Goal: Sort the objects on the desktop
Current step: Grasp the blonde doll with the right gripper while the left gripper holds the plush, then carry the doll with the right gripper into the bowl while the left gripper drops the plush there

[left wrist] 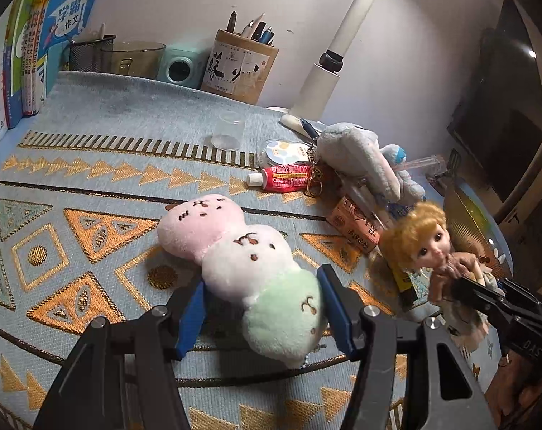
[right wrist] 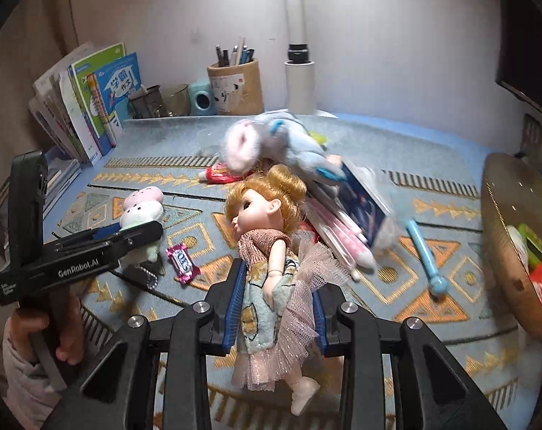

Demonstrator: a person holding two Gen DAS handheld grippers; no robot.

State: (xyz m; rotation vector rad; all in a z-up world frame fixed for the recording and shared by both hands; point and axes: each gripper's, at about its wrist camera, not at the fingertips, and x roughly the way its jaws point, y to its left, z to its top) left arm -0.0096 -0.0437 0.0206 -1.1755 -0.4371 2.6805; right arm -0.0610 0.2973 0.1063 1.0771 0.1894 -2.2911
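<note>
The left gripper [left wrist: 262,310] has its jaws spread on either side of the plush [left wrist: 242,261], a pink, white and green three-ball toy lying on the bench cloth [left wrist: 91,165]. The blue pads [left wrist: 337,313] flank the green end; the right pad touches it, the left pad stands slightly off, so the jaws are not clamped.

The right gripper [right wrist: 276,310] has its jaws closed on the doll [right wrist: 271,251] at the waist, pads pressed into its dress and tulle skirt. The doll's blond head points away from the jaws, its legs hang below them.

Ahead of the right jaws lie a grey-blue plush rabbit [right wrist: 271,143], a red tube [right wrist: 219,173] and a pen pack [right wrist: 342,240]. A blue pen [right wrist: 423,254] lies to their right, a wrapped candy [right wrist: 183,259] to their left. Further right stands a basket [right wrist: 511,243]. Far ahead, against the wall, are a pen holder [right wrist: 236,87] and books [right wrist: 88,107]. A clear cup [left wrist: 229,129] stands well ahead of the left jaws.
</note>
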